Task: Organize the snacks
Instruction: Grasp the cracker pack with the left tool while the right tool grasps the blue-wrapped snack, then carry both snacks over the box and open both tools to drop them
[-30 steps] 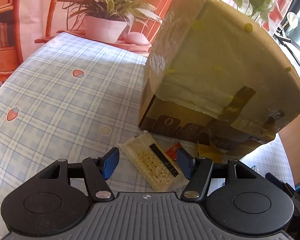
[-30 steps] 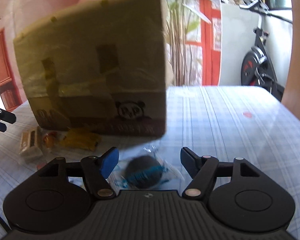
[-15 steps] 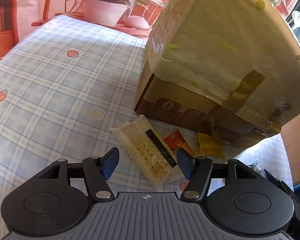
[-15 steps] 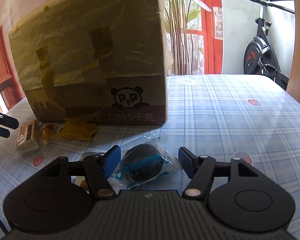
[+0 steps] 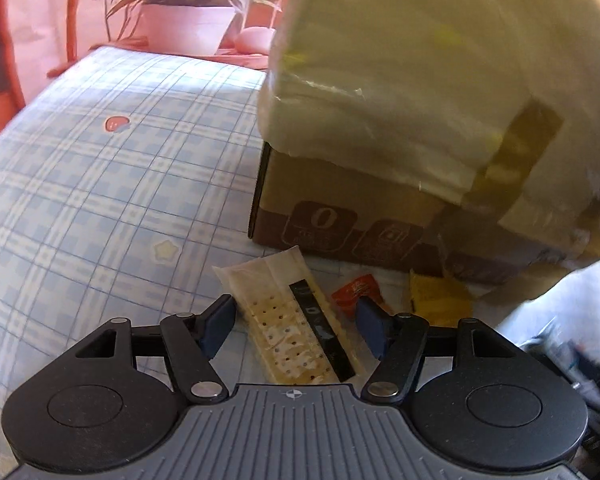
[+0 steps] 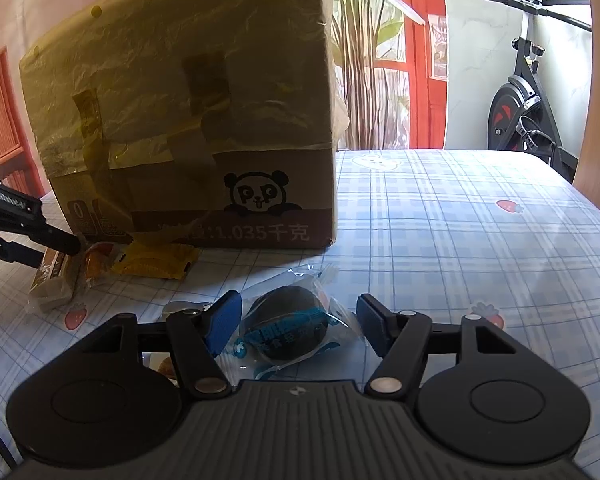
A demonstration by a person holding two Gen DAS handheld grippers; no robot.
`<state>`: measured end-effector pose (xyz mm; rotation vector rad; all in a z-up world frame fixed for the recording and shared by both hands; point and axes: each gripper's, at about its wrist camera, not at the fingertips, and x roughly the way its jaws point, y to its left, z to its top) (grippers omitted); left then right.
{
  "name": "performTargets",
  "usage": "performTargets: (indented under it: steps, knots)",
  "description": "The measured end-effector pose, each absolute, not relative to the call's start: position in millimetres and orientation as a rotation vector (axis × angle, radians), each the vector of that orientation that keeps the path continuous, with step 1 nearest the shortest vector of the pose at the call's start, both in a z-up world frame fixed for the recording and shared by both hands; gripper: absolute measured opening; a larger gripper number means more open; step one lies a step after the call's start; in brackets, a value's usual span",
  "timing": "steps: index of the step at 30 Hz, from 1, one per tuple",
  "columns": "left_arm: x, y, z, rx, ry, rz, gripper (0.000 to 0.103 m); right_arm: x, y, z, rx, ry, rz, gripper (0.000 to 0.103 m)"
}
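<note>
Item 1, left tool (image 5: pixel 296 330): jaws spread, pads clear of anything. Between them lies the cracker pack (image 5: pixel 296 328), a long clear sleeve resting flat on the desk (image 5: pixel 100 184) and running slantwise across the gap. Just beyond the tool's right pad, a small orange packet (image 5: pixel 358 288); farther right, a yellow packet (image 5: pixel 436 300); both sit at the foot of the cardboard box (image 5: pixel 340 216).

Item 2, right tool (image 6: pixel 298 326): jaws spread. The dark round snack (image 6: pixel 288 328) in its clear blue-printed wrapper lies between them, nearer the left pad, with wrapper film brushing it; the right pad stands apart. No pinch is visible.

Item 3, farther out from the right tool: the same yellow packet and orange packet to the left ahead, against the box. The box stands straight ahead, its top covered in yellowish film and tape, so its opening cannot be seen from either view.

Handling note, judged: both tools look placed for a pickup. For the cracker pack, square the left tool to the sleeve's narrow width before closing, and close gently, since the crackers may break. For the round snack, centre it between the pads and grip the body, not loose film, which would slip.
</note>
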<state>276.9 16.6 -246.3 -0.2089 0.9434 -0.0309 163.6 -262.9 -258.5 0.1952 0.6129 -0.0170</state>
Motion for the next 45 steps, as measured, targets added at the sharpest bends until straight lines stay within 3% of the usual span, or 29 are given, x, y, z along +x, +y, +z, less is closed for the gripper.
performTargets:
  steps: [6, 21, 29, 45]
  knots:
    - [268, 9, -245, -0.144, 0.930, -0.053, 0.058, 164, -262, -259, 0.195, 0.614, -0.016, 0.067]
    - [222, 55, -226, -0.260, 0.854, -0.070, 0.057, 170, -264, -262, 0.214, 0.639, 0.007, 0.067]
    - [221, 47, -214, -0.223, 0.793, -0.115, 0.057, 167, -251, -257, 0.123, 0.629, -0.013, 0.058]
    - [198, 46, -179, -0.182, 0.666, -0.172, 0.056, 149, -254, -213, 0.170, 0.535, -0.036, 0.056]
